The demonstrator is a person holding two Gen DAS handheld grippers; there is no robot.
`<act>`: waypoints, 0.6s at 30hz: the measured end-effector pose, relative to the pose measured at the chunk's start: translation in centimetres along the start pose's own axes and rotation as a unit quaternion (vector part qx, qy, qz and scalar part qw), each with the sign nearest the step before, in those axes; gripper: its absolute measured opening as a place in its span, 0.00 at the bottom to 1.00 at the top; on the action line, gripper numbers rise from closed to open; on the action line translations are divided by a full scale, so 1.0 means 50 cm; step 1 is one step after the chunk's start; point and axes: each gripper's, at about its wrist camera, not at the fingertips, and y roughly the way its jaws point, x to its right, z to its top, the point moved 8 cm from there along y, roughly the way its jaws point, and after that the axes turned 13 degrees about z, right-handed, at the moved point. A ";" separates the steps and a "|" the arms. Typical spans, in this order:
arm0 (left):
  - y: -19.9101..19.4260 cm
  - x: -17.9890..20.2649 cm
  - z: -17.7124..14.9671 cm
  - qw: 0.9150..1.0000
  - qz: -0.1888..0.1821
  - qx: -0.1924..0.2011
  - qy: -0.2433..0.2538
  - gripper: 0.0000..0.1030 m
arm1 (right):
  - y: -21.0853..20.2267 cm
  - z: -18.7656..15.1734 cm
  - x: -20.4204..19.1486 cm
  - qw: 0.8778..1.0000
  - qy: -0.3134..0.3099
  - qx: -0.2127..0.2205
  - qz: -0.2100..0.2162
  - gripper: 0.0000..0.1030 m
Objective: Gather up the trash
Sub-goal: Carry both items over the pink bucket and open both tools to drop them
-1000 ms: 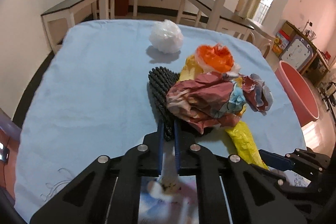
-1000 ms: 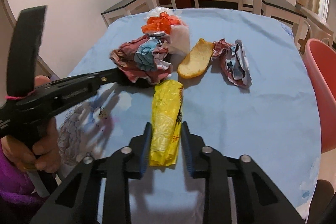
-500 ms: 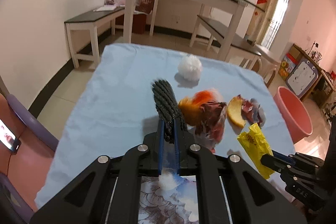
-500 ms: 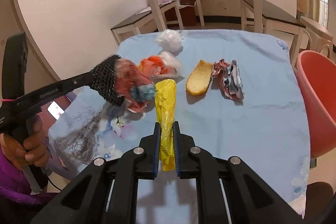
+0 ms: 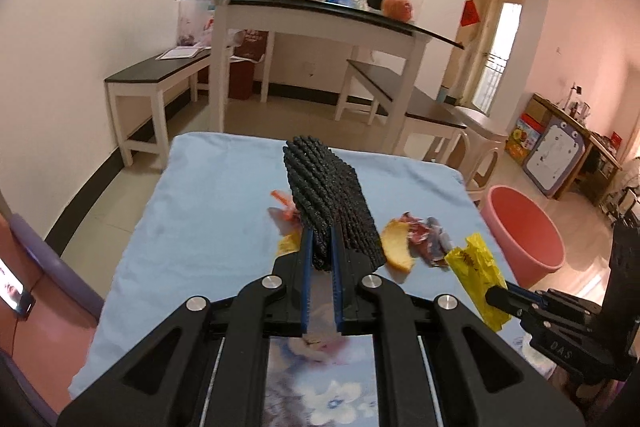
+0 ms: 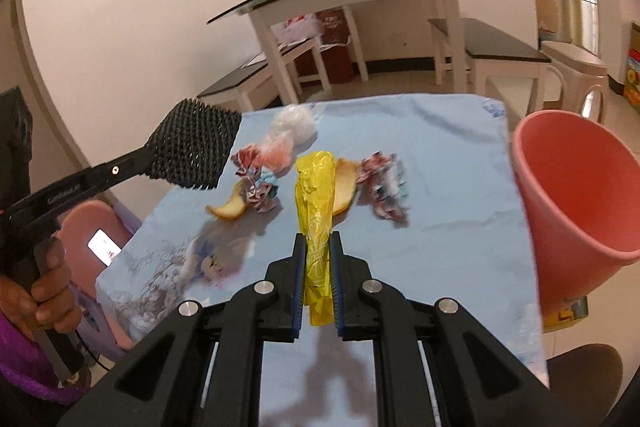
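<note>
My left gripper (image 5: 320,251) is shut on a black knobbly pad (image 5: 328,195), held up above the blue tablecloth (image 5: 208,227); the pad (image 6: 192,147) also shows in the right wrist view, raised at the left. My right gripper (image 6: 317,247) is shut on a yellow wrapper (image 6: 316,211) lifted off the cloth; this wrapper (image 5: 476,267) hangs at the right in the left wrist view. On the cloth lie two bread-like crusts (image 6: 346,187), a crumpled red-and-blue wrapper (image 6: 260,183), another crumpled wrapper (image 6: 384,187), a pinkish plastic bag (image 6: 276,151) and a white plastic ball (image 6: 298,125).
A pink bucket (image 6: 580,195) stands just off the table's right side. A person's hand (image 6: 44,291) grips the left handle. A lit phone (image 6: 105,247) lies on a stool at the left. White benches (image 5: 160,79) and a glass-topped table (image 5: 320,15) stand beyond.
Both grippers rose. The right jaws closed on the yellow wrapper and lifted it. The black pad came up with the crumpled wrapper on it; that wrapper now lies on the cloth.
</note>
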 end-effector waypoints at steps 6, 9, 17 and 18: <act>-0.012 0.075 0.018 0.999 -0.035 0.015 0.018 0.08 | -0.048 0.027 0.052 0.999 0.015 0.035 -0.032 0.10; -0.014 0.121 0.025 0.998 -0.057 0.018 0.025 0.08 | -0.082 0.041 0.084 0.997 0.021 0.056 -0.051 0.10; -0.005 0.246 0.023 0.993 -0.098 0.017 0.061 0.08 | -0.163 0.059 0.187 0.988 0.057 0.102 -0.100 0.11; -0.003 0.263 0.024 0.993 -0.102 0.017 0.064 0.08 | -0.176 0.061 0.204 0.986 0.063 0.109 -0.107 0.11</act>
